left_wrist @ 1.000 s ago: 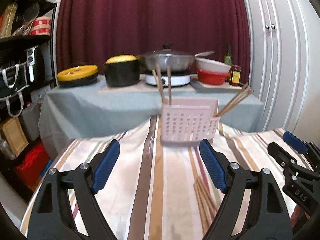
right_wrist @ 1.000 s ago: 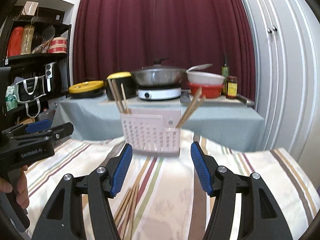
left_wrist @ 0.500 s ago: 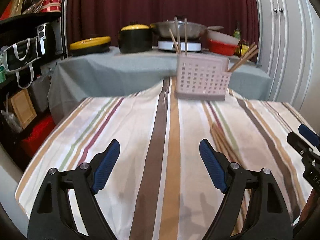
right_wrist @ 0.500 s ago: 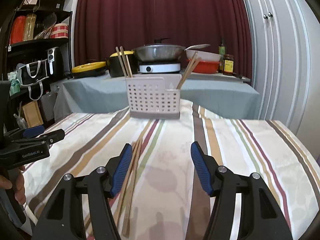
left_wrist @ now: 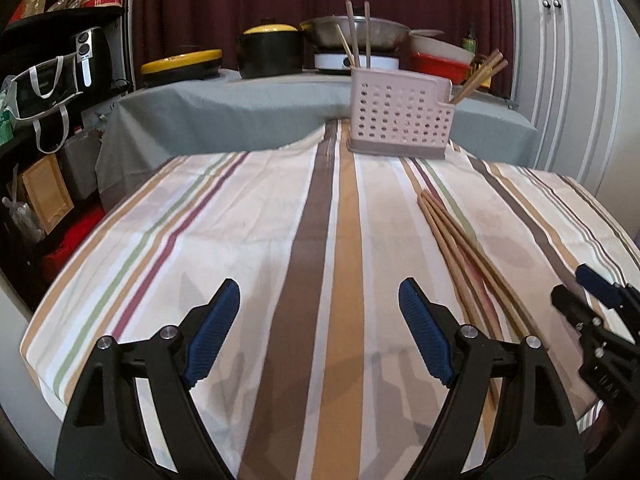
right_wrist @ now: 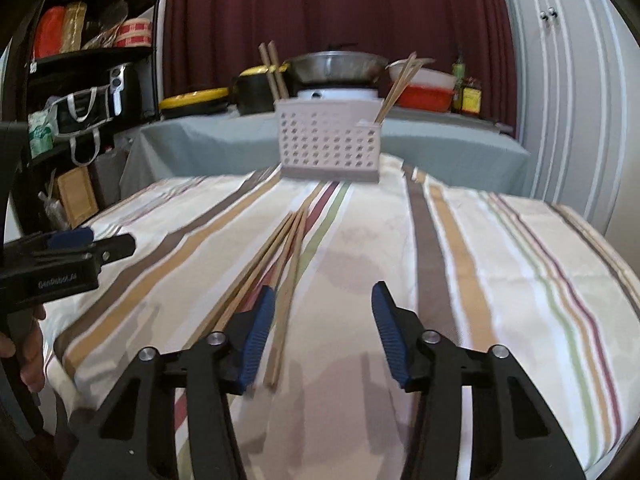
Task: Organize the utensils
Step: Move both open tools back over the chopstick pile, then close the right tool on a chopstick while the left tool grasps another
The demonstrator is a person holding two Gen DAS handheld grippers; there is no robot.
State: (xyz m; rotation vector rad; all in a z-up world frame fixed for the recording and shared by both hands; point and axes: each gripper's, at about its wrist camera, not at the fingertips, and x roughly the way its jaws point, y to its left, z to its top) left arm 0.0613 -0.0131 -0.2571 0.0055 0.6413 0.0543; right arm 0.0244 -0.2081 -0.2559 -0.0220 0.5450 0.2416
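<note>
A bundle of loose wooden chopsticks (left_wrist: 460, 248) (right_wrist: 272, 264) lies on the striped tablecloth (left_wrist: 256, 240). At the table's far edge stands a pink perforated utensil holder (left_wrist: 400, 120) (right_wrist: 328, 148) with several chopsticks upright in it. My left gripper (left_wrist: 320, 332) hangs open over bare cloth, left of the bundle, with nothing between its fingers. My right gripper (right_wrist: 324, 336) is low over the near ends of the bundle and its jaws are closing. One chopstick lies between them, just inside the left pad, and the pads do not press on it.
Behind the striped table, a grey-covered table (left_wrist: 240, 112) carries a wok, a black pot, bowls and bottles. A dark shelf with bags (left_wrist: 48, 80) stands at the left, white cupboard doors (left_wrist: 568, 60) at the right. The cloth's left edge (left_wrist: 36, 344) drops off close by.
Both grippers have sunk and tipped down toward the cloth, so the holder now sits higher and farther in both views. The right jaws have narrowed. The left jaws keep the same width.
</note>
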